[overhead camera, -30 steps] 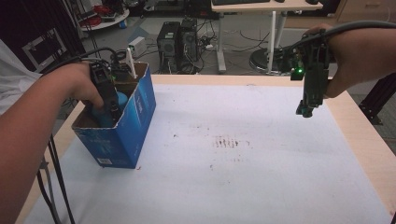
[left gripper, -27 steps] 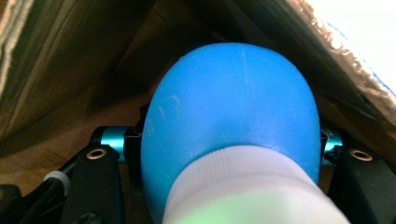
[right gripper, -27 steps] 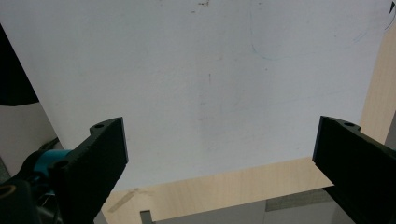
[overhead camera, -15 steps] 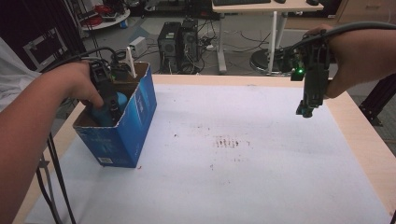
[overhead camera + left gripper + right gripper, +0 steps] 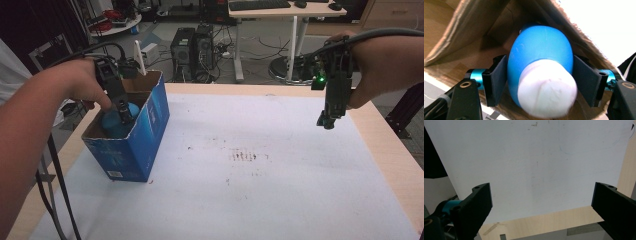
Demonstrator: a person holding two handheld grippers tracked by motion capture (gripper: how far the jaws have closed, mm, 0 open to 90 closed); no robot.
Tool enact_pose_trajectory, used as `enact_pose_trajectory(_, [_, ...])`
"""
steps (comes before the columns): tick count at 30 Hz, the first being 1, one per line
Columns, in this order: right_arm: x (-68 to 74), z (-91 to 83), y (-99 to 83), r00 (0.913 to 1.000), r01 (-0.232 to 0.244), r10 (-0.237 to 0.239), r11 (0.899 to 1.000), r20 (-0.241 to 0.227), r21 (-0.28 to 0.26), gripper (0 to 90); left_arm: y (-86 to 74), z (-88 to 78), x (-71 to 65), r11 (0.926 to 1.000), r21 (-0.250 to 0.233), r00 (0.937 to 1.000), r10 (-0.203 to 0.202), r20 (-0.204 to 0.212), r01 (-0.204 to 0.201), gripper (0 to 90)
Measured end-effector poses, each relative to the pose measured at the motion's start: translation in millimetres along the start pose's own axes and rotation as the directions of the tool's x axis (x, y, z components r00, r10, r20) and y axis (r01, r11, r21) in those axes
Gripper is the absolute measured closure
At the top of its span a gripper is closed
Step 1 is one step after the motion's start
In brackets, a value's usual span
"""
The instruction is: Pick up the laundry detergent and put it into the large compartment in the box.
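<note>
Left gripper (image 5: 537, 82), jaws just opening, straddles the blue bottle (image 5: 540, 62) inside the box (image 5: 150, 125); right gripper (image 5: 541, 205) spread wide above bare table (image 5: 280, 200).

**Where each thing stands on the table**

The box (image 5: 134, 145) stands on the sheet (image 5: 260, 200) near the left edge of the table (image 5: 395, 165), with its open top up. Inside the box lies the bottle (image 5: 540, 57), its cap end toward the opening. The left gripper (image 5: 123, 111) reaches down into the box from above — its jaws stand on both sides of the bottle, one at each flank, just beside it. The right gripper (image 5: 329, 120) hangs over the right side of the table, well apart from the box, above the sheet. Behind the table, on the floor, stand computer cases (image 5: 196, 47), and farther back a desk (image 5: 285, 7).
</note>
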State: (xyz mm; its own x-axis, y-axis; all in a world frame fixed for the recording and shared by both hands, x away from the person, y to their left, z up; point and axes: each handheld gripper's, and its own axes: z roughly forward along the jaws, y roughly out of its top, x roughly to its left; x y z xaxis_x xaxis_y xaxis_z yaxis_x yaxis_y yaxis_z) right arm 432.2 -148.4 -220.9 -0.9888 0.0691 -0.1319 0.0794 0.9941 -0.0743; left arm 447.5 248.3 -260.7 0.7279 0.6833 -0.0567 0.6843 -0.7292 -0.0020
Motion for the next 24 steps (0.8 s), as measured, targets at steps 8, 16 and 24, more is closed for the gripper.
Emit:
enact_pose_trajectory(8, [-0.2, 0.2, 0.7, 0.9999, 0.013, -0.013, 1.000, 0.000, 0.004, 2.2, 2.4, -19.0, -7.9, 1.0000, 0.001, 0.9998, 0.008, -0.017, -0.008, 23.8])
enact_pose_trajectory(16, [0.9, 0.7, 1.7, 0.9999, 0.011, -0.011, 1.000, -0.007, 0.004, 2.2, 4.8, -31.5, -15.5, 0.9999, -0.010, 0.9990, 0.009, -0.044, -0.009, 16.1])
enact_pose_trajectory(24, [1.0, 0.6, 0.3, 0.9999, 0.012, -0.012, 1.000, -0.007, 0.004, 2.2, 8.7, -41.8, -25.0, 0.9998, -0.007, 0.9975, 0.020, -0.068, -0.021, 8.0])
